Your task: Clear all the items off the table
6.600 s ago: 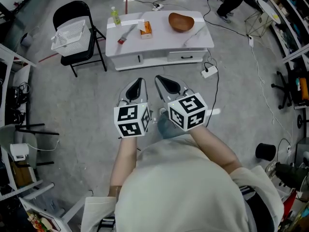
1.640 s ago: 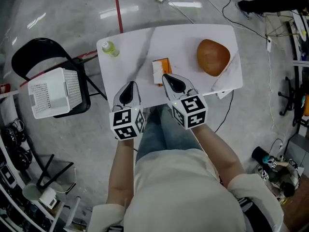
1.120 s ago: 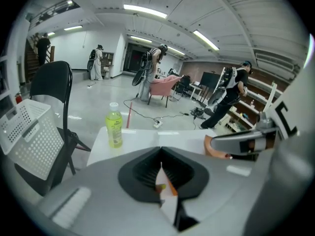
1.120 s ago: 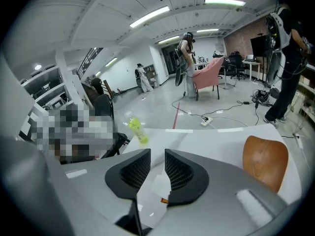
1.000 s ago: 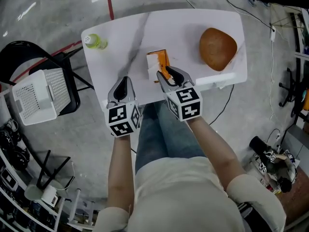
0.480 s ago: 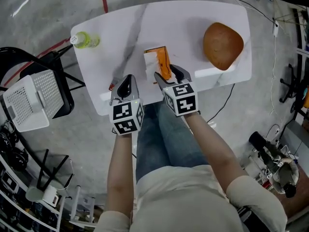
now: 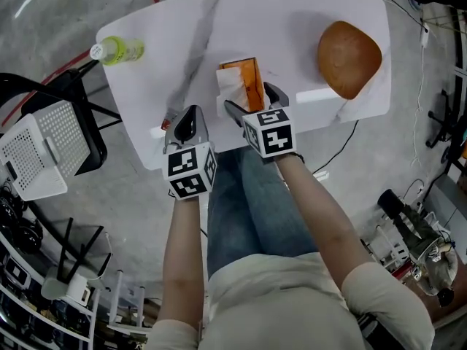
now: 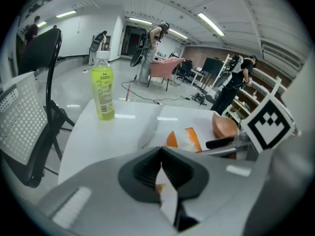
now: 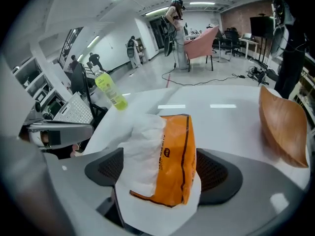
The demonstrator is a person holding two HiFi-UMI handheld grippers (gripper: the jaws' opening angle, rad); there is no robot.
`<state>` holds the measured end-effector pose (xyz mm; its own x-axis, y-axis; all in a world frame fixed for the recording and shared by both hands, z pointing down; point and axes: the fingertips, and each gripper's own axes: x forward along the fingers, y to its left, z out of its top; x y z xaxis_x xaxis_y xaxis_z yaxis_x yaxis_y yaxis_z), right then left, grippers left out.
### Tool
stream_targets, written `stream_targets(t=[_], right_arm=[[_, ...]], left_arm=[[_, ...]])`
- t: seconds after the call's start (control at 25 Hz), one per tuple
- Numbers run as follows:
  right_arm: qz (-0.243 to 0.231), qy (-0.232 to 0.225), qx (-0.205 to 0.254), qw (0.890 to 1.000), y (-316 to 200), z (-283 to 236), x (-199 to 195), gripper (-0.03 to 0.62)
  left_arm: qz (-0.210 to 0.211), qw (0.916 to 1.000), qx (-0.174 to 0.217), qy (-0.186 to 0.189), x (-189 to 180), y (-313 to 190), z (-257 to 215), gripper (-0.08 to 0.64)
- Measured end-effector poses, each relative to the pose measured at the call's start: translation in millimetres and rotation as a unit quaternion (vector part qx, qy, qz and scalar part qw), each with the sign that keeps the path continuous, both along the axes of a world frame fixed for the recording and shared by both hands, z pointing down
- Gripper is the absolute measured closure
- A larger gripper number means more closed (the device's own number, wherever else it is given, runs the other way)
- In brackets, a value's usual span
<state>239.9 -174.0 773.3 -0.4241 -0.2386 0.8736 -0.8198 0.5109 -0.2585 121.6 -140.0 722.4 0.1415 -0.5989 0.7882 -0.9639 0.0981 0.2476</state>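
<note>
An orange and white tissue pack [image 7: 244, 82] lies near the front edge of the white table [image 7: 292, 20]. My right gripper [image 7: 250, 100] has just been opening its jaws. They now stand wide, one on each side of the pack [image 9: 167, 151], without pressing it. My left gripper [image 7: 188, 117] is shut and empty, low over the table's front left part [image 8: 161, 156]. A brush with a red end [image 7: 168, 120] lies mostly hidden under it. A green bottle [image 7: 117, 49] stands at the far left corner. A brown wooden bowl [image 7: 349, 48] rests on the right.
A white perforated basket [image 7: 40, 148] sits on a black folding chair [image 7: 80, 86] left of the table. Cables run over the floor to the right. Shelves and gear line both sides of the room.
Both grippers have come down toward the table. The right gripper's jaws have spread wide around the tissue pack. The left gripper stayed shut.
</note>
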Motion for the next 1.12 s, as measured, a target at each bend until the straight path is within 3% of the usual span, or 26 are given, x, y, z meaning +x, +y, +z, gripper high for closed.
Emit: stream_targets(t=[0.8,1.12], right_arm=[[0.002,0.035,-0.021,0.999,2,48,0,0.127],[-0.003,0.04,-0.024,0.999,3,48,1,0.158]], left_arm=[[-0.009,0.9996,-0.02,0.015,7,13,29,0.551],[-0.013,0.9997,-0.017,0.014,10,14,25,0.551]])
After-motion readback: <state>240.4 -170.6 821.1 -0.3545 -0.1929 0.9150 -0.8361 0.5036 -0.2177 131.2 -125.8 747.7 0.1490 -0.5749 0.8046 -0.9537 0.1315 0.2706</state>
